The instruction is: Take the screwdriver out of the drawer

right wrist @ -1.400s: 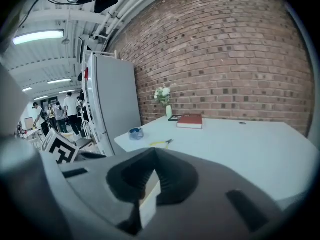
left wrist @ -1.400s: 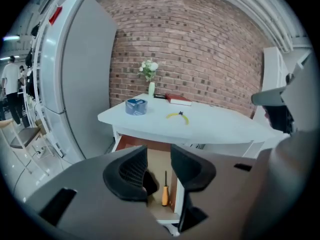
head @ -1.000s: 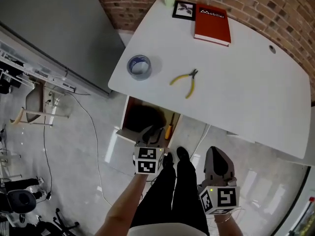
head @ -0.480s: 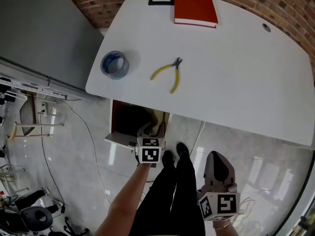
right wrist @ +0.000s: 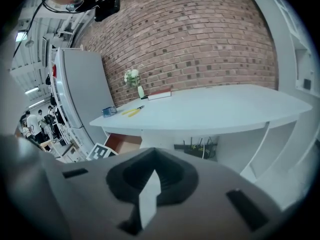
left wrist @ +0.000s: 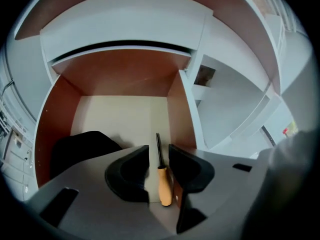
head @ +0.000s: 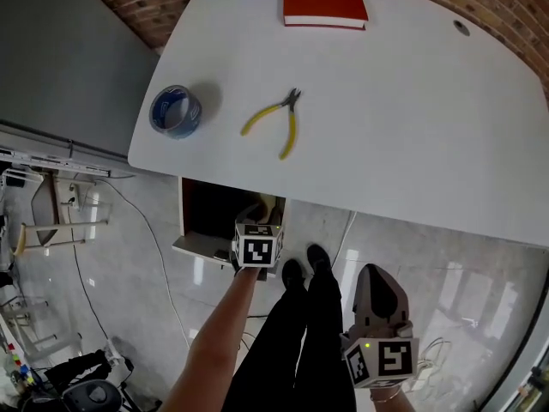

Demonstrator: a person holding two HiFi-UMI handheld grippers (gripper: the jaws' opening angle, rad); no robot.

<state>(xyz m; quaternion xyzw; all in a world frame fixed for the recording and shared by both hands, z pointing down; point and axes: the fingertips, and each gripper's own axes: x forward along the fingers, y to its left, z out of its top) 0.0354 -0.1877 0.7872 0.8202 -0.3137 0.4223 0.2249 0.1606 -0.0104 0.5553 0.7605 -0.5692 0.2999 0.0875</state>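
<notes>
Left gripper view: the screwdriver (left wrist: 163, 186) lies low in the frame on the drawer (left wrist: 125, 79) floor, just beside its right wall. It sits between the jaws of my left gripper (left wrist: 158, 147), which have just been closing but don't yet press it. I should lower onto the wooden handle, centre it, then clamp. My right gripper (right wrist: 151, 156) is clenched on nothing.

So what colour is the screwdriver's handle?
The screwdriver handle is pale orange, seen best in the left gripper view.
</notes>
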